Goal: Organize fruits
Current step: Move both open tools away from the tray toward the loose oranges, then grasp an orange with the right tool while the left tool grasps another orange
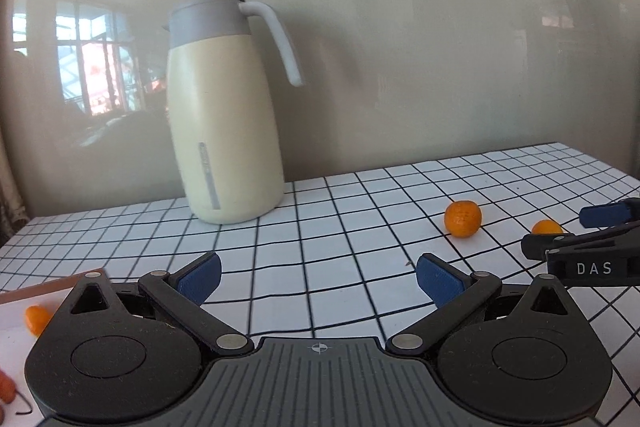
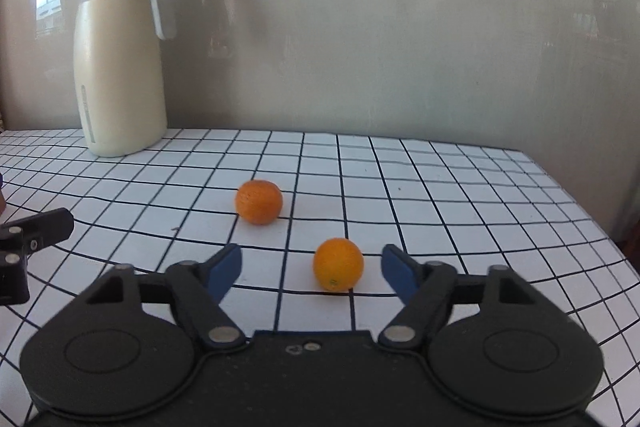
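While only the left view shows a board, both show oranges.

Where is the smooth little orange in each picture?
Left wrist view: the smooth orange peeks out at the far right, partly hidden behind the right gripper.
Right wrist view: it sits low in the middle, between the open gripper's fingers, untouched.
Shared landmark: the cream jug by the wall.
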